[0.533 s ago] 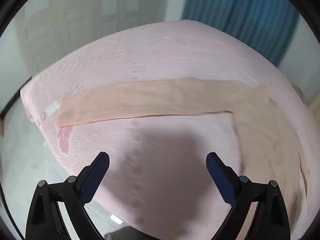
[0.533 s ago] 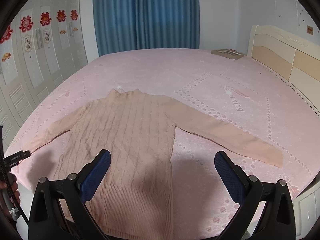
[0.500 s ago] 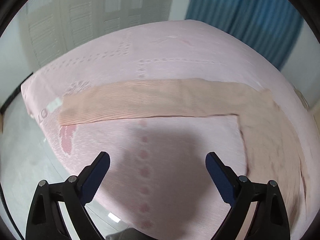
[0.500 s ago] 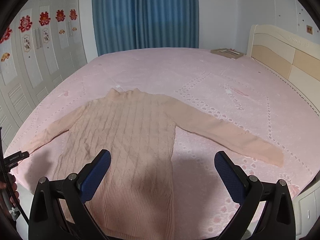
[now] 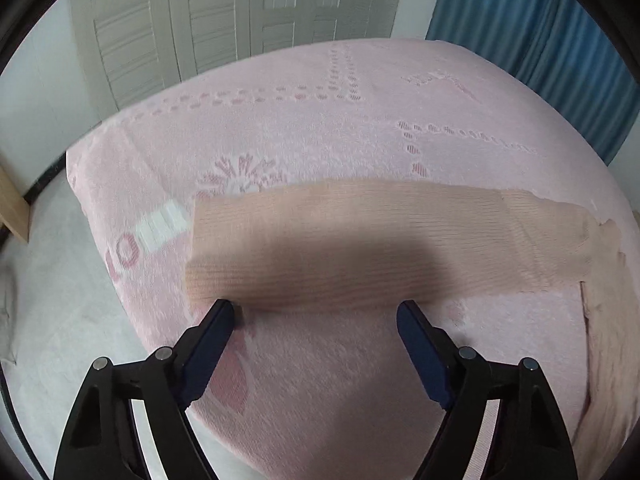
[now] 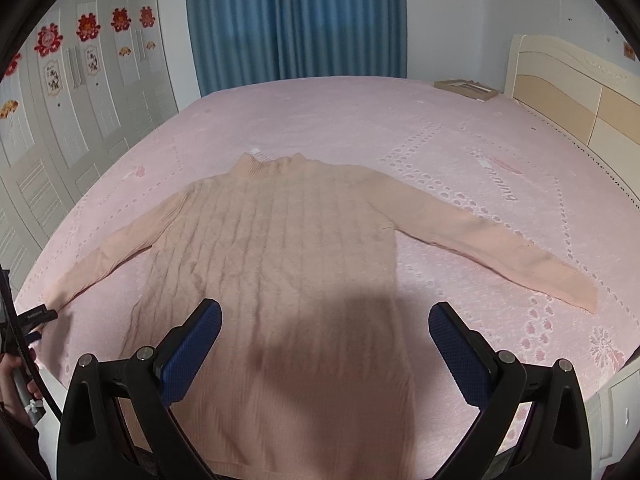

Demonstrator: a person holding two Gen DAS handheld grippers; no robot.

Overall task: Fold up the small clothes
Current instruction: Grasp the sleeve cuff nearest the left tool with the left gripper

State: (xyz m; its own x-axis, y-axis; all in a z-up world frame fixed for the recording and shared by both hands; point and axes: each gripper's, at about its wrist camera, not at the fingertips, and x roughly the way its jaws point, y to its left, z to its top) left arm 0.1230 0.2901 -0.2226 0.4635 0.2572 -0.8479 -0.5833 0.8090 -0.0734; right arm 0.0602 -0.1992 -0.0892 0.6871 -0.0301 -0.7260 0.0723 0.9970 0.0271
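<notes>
Peach cable-knit sweater [image 6: 280, 264] lies whole only in the right view; left gripper [image 5: 316, 312], jaws closing, empty, meets its sleeve cuff [image 5: 224, 256]; right gripper [image 6: 324, 320] hovers wide, empty.

Ahead of my right claw [image 6: 325, 338] only the flat sweater [image 6: 280, 264] lies on the bed [image 6: 320, 120]; open bedspread runs to twelve o'clock. A box [image 6: 466, 89] and headboard [image 6: 576, 92] block two o'clock, wardrobe doors [image 6: 80, 120] ten o'clock. My left claw [image 5: 316, 316], jaws closing, meets just the sleeve [image 5: 360, 240].
</notes>
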